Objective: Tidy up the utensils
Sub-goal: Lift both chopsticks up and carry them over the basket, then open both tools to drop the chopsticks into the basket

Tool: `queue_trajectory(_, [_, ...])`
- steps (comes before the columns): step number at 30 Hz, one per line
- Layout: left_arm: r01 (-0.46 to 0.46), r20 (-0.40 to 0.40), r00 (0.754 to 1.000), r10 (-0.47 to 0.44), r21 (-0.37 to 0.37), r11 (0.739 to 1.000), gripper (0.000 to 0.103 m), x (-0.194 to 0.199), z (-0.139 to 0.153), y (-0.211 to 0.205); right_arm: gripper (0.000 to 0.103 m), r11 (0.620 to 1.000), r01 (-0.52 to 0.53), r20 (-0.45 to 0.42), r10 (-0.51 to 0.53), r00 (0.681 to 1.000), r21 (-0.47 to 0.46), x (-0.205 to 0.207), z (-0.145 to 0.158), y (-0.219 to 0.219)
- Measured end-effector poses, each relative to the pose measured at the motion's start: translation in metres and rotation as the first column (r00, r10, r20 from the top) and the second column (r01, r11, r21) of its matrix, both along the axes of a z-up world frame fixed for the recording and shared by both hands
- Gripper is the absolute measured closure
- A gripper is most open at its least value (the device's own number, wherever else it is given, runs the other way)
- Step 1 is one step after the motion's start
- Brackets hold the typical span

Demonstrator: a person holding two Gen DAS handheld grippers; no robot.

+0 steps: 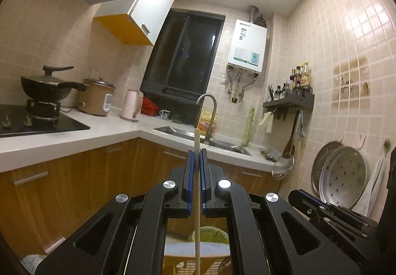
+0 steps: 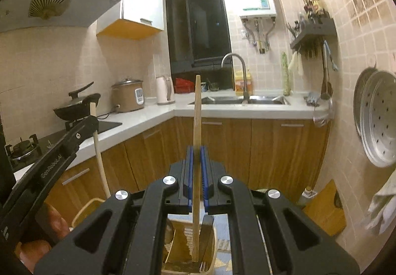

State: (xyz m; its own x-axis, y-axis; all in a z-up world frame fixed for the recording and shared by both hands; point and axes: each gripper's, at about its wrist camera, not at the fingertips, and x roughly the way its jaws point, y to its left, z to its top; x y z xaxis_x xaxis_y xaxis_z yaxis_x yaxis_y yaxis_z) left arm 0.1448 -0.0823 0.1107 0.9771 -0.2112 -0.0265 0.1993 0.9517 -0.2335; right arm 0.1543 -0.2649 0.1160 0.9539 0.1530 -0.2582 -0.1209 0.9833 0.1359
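Above the utensil basket (image 2: pixel 210 237): both grippers hold a stick upright.
Left gripper (image 1: pixel 197 158) jaws clamped on pale chopstick (image 1: pixel 196 141); right gripper (image 2: pixel 197 157) clamped on bamboo utensil (image 2: pixel 197 106). Held vertical prob. so each drops straight into basket slots w/o snagging.

Both wrist views look level across the kitchen toward the sink (image 1: pixel 198 137), well back from it. The left camera sits left of the right one; both share the sink (image 2: pixel 237 100), dark window (image 1: pixel 183 54) and bench (image 2: pixel 222 111).
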Motion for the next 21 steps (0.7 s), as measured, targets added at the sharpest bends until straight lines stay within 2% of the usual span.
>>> queue_trajectory(6, [0.013, -0.024, 1.0, -0.013, -0.006, 1.0, 0.099, -0.005, -0.007, 0.008, 0.098, 1.0, -0.003, 0.008, 0.003, 1.0, -0.022, -0.015, -0.005, 0.002])
queue_trajectory(8, [0.031, -0.032, 0.999, -0.031, -0.012, 0.999, 0.082, -0.012, -0.004, 0.012, 0.097, 0.999, -0.022, -0.008, 0.022, 1.0, -0.029, -0.022, -0.002, 0.002])
queue_trajectory(11, [0.048, -0.039, 0.998, -0.049, -0.035, 0.998, 0.07, -0.025, 0.002, 0.024, 0.097, 0.999, -0.042, -0.032, 0.042, 0.999, -0.008, -0.035, 0.002, -0.003])
queue_trajectory(15, [0.071, -0.055, 0.996, -0.077, -0.095, 0.993, 0.068, -0.052, 0.016, 0.049, 0.097, 0.999, -0.045, -0.053, 0.045, 0.998, 0.006, -0.062, 0.009, -0.015])
queue_trajectory(17, [0.058, -0.055, 0.996, -0.064, -0.105, 0.993, 0.06, -0.072, 0.024, 0.062, 0.097, 0.998, -0.067, -0.069, 0.068, 0.995, 0.018, -0.075, 0.014, -0.019])
queue_trajectory(21, [0.121, -0.092, 0.986, -0.139, -0.172, 0.978, 0.057, -0.105, 0.046, 0.085, 0.088, 0.994, -0.104, -0.089, 0.105, 0.99, 0.023, -0.101, 0.029, -0.024])
